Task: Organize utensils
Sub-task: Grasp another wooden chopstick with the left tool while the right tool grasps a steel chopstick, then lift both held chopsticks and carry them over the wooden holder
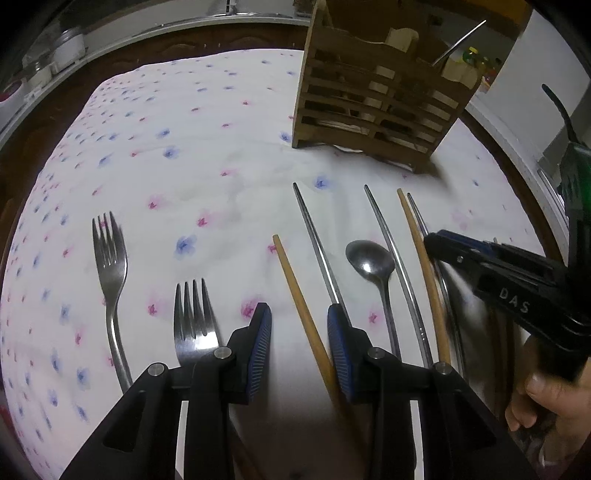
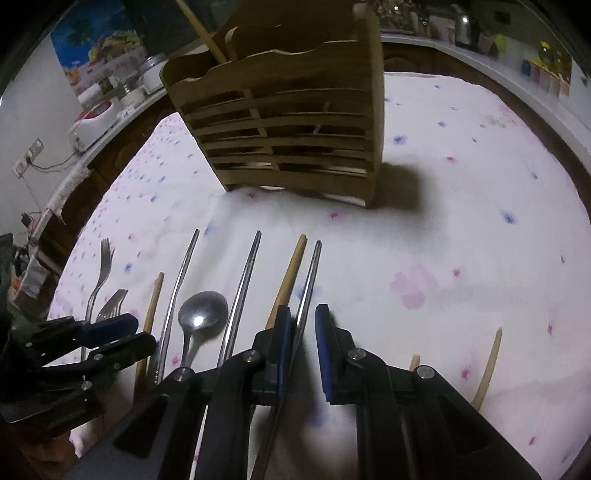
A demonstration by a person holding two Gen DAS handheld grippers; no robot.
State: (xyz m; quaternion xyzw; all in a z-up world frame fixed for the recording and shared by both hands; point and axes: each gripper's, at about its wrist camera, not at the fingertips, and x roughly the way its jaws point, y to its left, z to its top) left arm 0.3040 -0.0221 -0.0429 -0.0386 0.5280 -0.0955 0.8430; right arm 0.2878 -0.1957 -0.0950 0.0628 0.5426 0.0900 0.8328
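Forks [image 1: 109,258] [image 1: 194,317], a spoon [image 1: 369,260] and wooden and metal chopsticks lie in a row on the flowered cloth. My left gripper [image 1: 298,308] is open and points down over a wooden chopstick [image 1: 295,288], which runs between its fingers close to the right pad. My right gripper [image 2: 303,308] is open at a narrow gap around a metal chopstick [image 2: 310,273]. That chopstick rests against the left pad, clear of the right one. A wooden chopstick [image 2: 291,269] lies just left of it. The slatted wooden holder [image 2: 288,122] stands behind the row.
One wooden chopstick [image 2: 203,29] stands in the holder, and a metal utensil [image 1: 461,40] sticks out of it. Two more wooden chopsticks [image 2: 491,365] lie right of my right gripper. A hand [image 1: 546,398] holds that gripper. Counters with jars and appliances ring the table.
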